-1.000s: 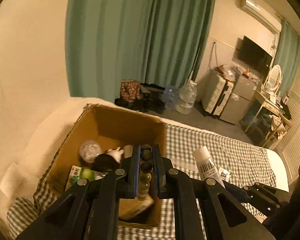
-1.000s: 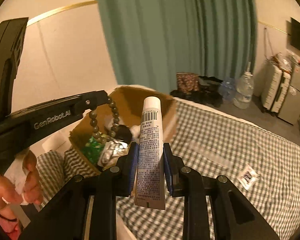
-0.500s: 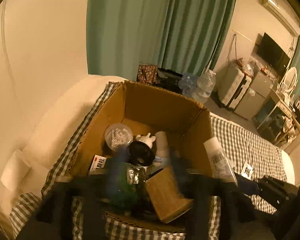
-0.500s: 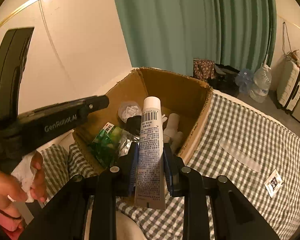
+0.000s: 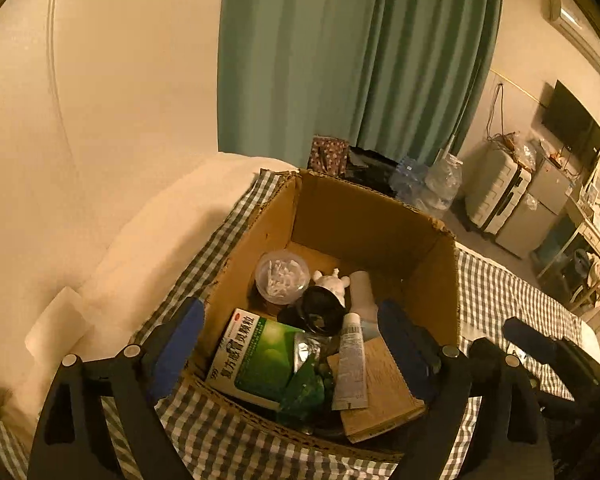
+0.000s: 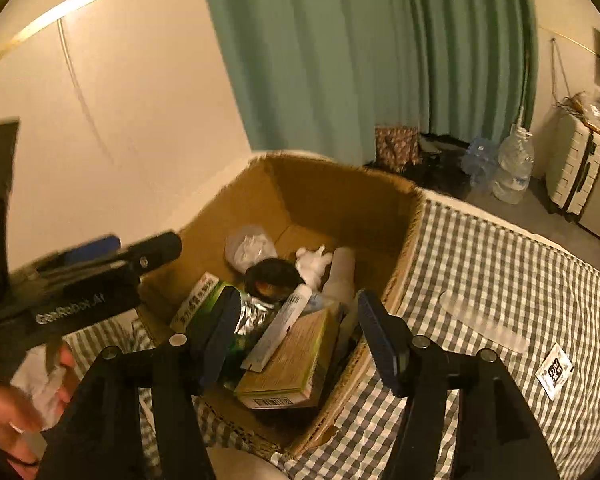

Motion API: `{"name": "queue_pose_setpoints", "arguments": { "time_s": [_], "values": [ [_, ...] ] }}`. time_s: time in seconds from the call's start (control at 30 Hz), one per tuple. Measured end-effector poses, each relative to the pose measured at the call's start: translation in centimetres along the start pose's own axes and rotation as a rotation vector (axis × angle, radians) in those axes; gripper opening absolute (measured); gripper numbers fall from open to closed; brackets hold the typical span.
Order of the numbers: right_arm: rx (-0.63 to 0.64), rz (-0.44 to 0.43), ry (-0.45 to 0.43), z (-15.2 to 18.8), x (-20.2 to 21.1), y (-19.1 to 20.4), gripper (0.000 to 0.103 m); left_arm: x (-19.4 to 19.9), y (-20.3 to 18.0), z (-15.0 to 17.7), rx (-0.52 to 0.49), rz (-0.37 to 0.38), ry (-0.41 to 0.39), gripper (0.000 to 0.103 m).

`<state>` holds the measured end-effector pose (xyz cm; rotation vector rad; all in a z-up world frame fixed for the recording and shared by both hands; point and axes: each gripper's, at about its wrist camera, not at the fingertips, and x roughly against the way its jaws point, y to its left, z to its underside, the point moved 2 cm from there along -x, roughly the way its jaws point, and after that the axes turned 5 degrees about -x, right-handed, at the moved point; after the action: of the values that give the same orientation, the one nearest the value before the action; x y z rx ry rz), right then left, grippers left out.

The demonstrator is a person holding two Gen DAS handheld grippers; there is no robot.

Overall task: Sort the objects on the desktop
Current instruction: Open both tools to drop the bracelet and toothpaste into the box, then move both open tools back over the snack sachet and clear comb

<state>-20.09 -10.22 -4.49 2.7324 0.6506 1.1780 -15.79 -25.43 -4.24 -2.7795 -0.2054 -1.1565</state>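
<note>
An open cardboard box (image 5: 364,224) (image 6: 340,196) sits on the checked bedcover. Inside lie a white tube (image 5: 352,364) (image 6: 280,328), a green medicine box (image 5: 256,360), a tan carton (image 6: 288,364), a clear tub (image 5: 282,276), a black round object (image 5: 320,312) and a white figurine (image 5: 332,282). My left gripper (image 5: 288,334) is open and empty over the box's near edge. My right gripper (image 6: 296,328) is open and empty above the tube. The left gripper also shows at the left of the right wrist view (image 6: 140,256).
A clear strip (image 6: 484,324) and a small white sachet (image 6: 554,370) lie on the checked cover (image 6: 500,264) right of the box. A cream wall and green curtain stand behind. Water bottles (image 6: 512,168), bags and a suitcase sit on the floor beyond.
My left gripper opened and dropped the bead bracelet into the box. My right gripper moved over the box, opened and let the white tube fall in.
</note>
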Motion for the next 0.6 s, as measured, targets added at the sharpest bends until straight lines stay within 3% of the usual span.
{"name": "queue_pose_setpoints", "arguments": {
  "time_s": [0.27,0.47,0.6],
  "values": [
    [-0.077,0.068,-0.056,0.3,4.8,-4.9,0.063,2.0,-5.7,0.4,-0.057,0.064,-0.013,0.092],
    [-0.183,0.131,-0.079,1.6,8.8,-11.1,0.067,3.7,-13.1,1.5,-0.14,0.128,-0.06,0.101],
    [-0.244,0.182,-0.089,3.0,11.0,-15.6,0.072,3.8,-17.6,2.5,-0.191,0.13,-0.05,0.103]
  ]
}}
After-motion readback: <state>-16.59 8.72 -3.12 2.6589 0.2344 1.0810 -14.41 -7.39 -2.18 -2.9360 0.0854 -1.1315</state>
